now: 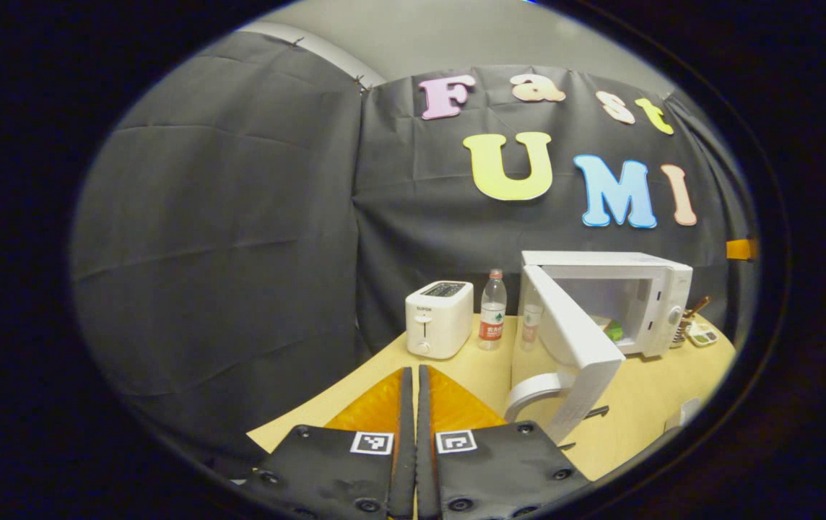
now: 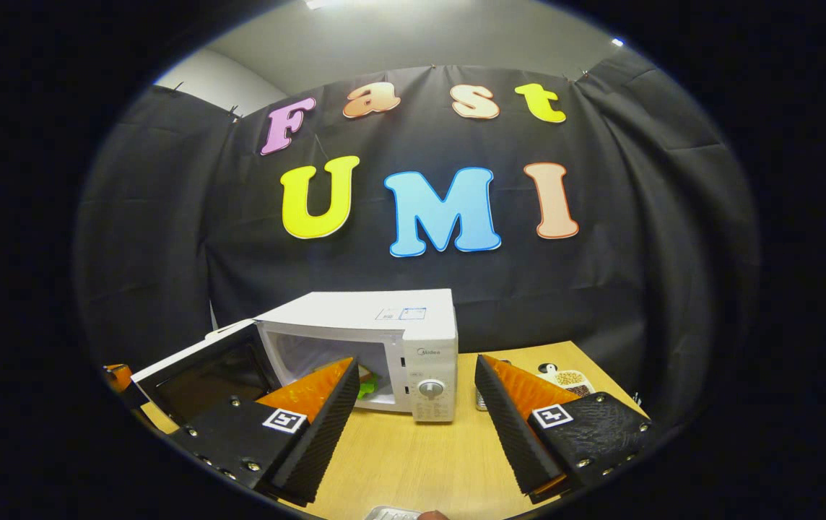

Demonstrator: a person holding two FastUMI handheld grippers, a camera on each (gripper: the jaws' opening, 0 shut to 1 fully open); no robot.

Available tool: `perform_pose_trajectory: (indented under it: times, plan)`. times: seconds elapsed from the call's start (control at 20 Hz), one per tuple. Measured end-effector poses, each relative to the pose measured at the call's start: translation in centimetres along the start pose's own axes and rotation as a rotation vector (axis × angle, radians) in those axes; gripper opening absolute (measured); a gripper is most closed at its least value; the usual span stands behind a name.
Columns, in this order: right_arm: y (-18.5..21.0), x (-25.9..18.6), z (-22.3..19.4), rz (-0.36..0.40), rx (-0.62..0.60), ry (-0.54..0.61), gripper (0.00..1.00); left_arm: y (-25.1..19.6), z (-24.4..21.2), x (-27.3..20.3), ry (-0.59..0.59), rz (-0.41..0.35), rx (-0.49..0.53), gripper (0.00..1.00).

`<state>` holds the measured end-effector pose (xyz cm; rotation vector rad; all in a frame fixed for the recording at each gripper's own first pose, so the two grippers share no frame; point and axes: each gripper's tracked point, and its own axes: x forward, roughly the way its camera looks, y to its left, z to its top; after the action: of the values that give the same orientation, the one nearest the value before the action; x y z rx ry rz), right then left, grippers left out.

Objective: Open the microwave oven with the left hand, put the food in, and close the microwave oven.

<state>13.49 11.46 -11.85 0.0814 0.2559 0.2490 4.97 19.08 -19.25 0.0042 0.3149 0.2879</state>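
Left gripper [image 1: 414, 404] sits at lower centre of the left gripper view, fingers pressed flat together, holding nothing, pointing along the wooden table [image 1: 644, 404] toward a boxy white toaster [image 1: 439, 318] and a clear plastic bottle [image 1: 492, 310]. Right gripper [image 2: 413, 393] occupies the lower part of the right gripper view, ribbed fingers [image 2: 507, 422] spread wide and empty, aimed level at the microwave oven [image 2: 384, 347]. The white, box-shaped oven stands at centre frame on the table, its door [image 1: 572, 347] swung fully open. The food [image 2: 366, 386], with a green part visible, lies inside the cavity.
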Motion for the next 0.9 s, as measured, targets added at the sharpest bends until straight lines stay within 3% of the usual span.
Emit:
perform_pose_trajectory:
  times: [0.05, 0.15, 0.2, 0.65, 0.9]
  plan:
    - [-0.6, -0.7, 0.0, -0.003, 0.004, 0.0, 0.93, -1.1, -0.3, -0.1, 0.011, -0.011, -0.003, 0.07]
    - [-1.9, -1.9, 0.1, -0.014, 0.02, -0.004, 0.93, -3.1, -0.4, -0.1, 0.012, -0.036, -0.001, 0.07]
    - [-2.7, -2.4, 0.1, -0.023, 0.024, -0.005, 0.98, -4.0, -0.4, -0.2, 0.013, -0.047, 0.01, 0.07]
    - [-8.1, -6.3, 0.0, -0.061, 0.031, -0.008, 0.98, -8.8, -0.3, -1.5, 0.011, -0.07, 0.032, 0.07]
    - [-10.5, -7.9, 0.3, -0.085, 0.047, -0.006, 0.98, -14.6, -0.7, -2.1, 0.033, -0.171, 0.039, 0.07]
